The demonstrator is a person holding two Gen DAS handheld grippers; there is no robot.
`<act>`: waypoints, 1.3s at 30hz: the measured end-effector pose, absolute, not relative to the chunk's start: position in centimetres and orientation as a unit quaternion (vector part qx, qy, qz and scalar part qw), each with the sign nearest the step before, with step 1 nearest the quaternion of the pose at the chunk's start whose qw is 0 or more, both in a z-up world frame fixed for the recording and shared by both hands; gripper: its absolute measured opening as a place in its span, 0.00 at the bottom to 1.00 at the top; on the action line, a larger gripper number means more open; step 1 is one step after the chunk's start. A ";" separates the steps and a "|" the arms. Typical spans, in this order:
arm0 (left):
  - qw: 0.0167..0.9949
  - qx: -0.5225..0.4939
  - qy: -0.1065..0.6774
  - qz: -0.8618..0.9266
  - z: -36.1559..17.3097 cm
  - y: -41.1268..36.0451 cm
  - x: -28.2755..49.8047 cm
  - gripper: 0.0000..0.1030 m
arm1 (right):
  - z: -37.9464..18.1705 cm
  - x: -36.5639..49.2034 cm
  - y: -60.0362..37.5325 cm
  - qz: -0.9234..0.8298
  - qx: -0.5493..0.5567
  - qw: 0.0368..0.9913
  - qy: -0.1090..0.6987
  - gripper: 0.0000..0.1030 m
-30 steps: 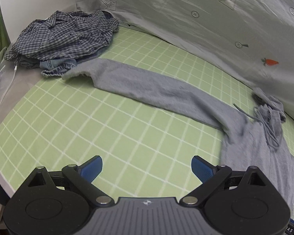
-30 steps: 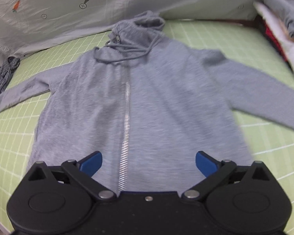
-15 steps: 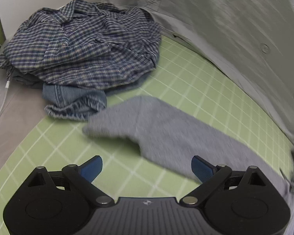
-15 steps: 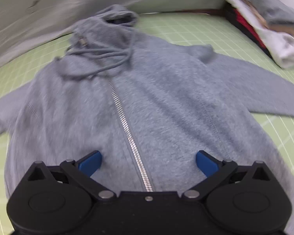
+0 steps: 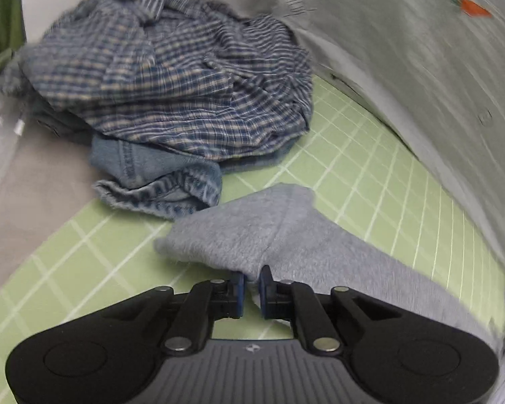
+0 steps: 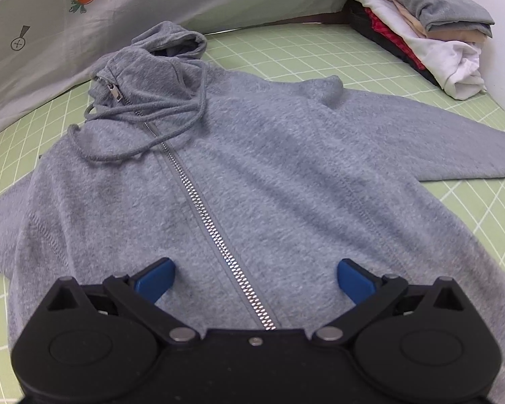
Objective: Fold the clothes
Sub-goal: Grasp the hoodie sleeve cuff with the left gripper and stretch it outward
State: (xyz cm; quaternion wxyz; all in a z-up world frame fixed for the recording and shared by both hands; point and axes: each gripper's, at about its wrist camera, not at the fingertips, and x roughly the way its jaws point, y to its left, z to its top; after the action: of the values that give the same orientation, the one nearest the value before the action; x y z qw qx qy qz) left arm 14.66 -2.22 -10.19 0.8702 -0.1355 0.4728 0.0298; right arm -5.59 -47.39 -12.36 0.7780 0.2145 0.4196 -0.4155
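Note:
A grey zip hoodie (image 6: 252, 175) lies flat and face up on the green grid mat (image 6: 320, 54), its hood (image 6: 158, 54) at the far end and drawstrings loose over the chest. My right gripper (image 6: 256, 272) hovers open over the lower front, the zipper (image 6: 212, 229) running between its blue fingers. In the left wrist view, the hoodie's sleeve (image 5: 252, 232) stretches across the mat (image 5: 370, 175). My left gripper (image 5: 251, 282) is closing its jaws on the sleeve's near edge by the cuff, and fabric is pinched between the pads.
A crumpled blue plaid shirt (image 5: 171, 80) lies on denim (image 5: 158, 175) just beyond the cuff. A stack of folded clothes (image 6: 421, 23) sits at the far right of the mat. A grey sheet with carrot prints (image 6: 84, 6) hangs along the back.
My left gripper has travelled along the sleeve to the cuff, dropped lower and shut on the fabric. My right gripper has shifted slightly over the hoodie front and stays open.

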 end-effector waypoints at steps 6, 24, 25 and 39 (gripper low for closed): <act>0.887 0.007 0.462 -0.018 -9.9 -6.4 10.4 0.09 | -12.4 -5.8 -47.0 -0.412 0.207 0.785 0.413 1.00; 0.848 -0.037 0.483 -0.214 -7.8 -10.0 9.3 0.76 | -12.6 -6.4 -46.7 -0.392 0.196 0.798 0.414 1.00; 0.849 -0.056 0.484 -0.206 -7.6 -9.2 9.6 0.76 | -12.6 -6.4 -46.7 -0.392 0.195 0.798 0.413 1.00; 0.822 -0.124 0.546 -0.099 -11.3 -5.8 15.2 0.62 | -12.5 -6.4 -46.7 -0.396 0.195 0.798 0.410 1.00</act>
State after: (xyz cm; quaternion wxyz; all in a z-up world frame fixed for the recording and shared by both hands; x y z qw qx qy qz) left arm 15.25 -5.75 -11.32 0.8225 -0.1243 0.5462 -0.0988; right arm -6.36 -46.74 -12.54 0.7981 0.1950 0.4100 -0.3960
